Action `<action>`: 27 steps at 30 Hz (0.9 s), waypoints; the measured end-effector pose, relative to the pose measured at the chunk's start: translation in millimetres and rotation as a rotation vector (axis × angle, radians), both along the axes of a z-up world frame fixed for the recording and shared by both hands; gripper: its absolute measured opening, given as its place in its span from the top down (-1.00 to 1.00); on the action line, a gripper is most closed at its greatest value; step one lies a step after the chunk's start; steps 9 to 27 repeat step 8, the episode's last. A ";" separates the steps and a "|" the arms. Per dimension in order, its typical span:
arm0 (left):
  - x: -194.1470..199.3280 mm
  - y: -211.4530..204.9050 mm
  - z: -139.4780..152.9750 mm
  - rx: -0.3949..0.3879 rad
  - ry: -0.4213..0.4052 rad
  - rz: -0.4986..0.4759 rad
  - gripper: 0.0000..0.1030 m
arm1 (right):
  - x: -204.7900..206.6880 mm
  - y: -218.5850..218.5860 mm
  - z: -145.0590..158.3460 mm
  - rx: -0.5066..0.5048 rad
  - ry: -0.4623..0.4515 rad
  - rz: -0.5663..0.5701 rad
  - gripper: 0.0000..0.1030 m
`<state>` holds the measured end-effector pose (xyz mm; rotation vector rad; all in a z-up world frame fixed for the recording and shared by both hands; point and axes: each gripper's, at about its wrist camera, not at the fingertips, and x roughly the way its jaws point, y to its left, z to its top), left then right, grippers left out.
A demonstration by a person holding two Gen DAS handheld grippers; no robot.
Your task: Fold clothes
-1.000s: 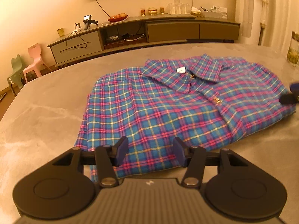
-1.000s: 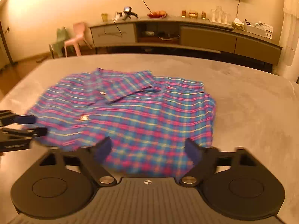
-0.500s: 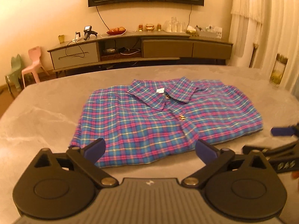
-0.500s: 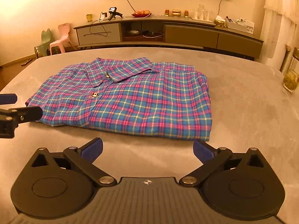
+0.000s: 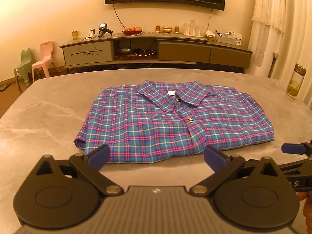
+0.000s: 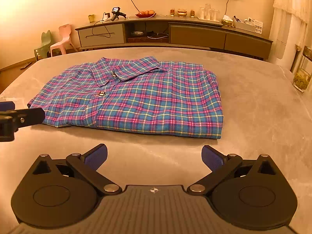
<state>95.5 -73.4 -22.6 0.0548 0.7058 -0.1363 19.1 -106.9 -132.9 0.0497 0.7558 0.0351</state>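
Observation:
A blue and pink plaid shirt (image 5: 156, 122) lies folded into a flat rectangle on the grey marble table (image 5: 44, 117), collar up and buttoned. In the right wrist view the same shirt (image 6: 148, 99) sits just beyond the fingers. My left gripper (image 5: 156, 155) is open, its blue pads hovering just short of the shirt's near edge with nothing between them. My right gripper (image 6: 154, 156) is open too, over bare table in front of the shirt. Each gripper shows at the edge of the other's view: the right one (image 5: 294, 150), the left one (image 6: 21, 115).
A glass jar (image 5: 296, 81) stands near the table's right edge, seen also as the jar (image 6: 302, 76). Beyond the table runs a long low cabinet (image 5: 156, 50) with glasses and fruit. Two small plastic chairs (image 5: 35, 62) stand at the far left.
Both grippers opened wide, let go of the shirt's near edge and drew back toward me. The shirt now lies flat and further from the fingers.

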 end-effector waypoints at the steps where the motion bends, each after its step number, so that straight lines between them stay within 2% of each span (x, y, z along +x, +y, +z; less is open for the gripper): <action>1: -0.1 0.2 -0.5 0.002 0.001 0.000 -1.00 | 0.2 0.0 0.1 0.001 -0.001 0.000 -0.98; 27: -0.4 -2.3 -3.3 0.019 0.011 0.005 -1.00 | 3.0 -0.4 0.0 0.007 -0.003 0.001 -0.98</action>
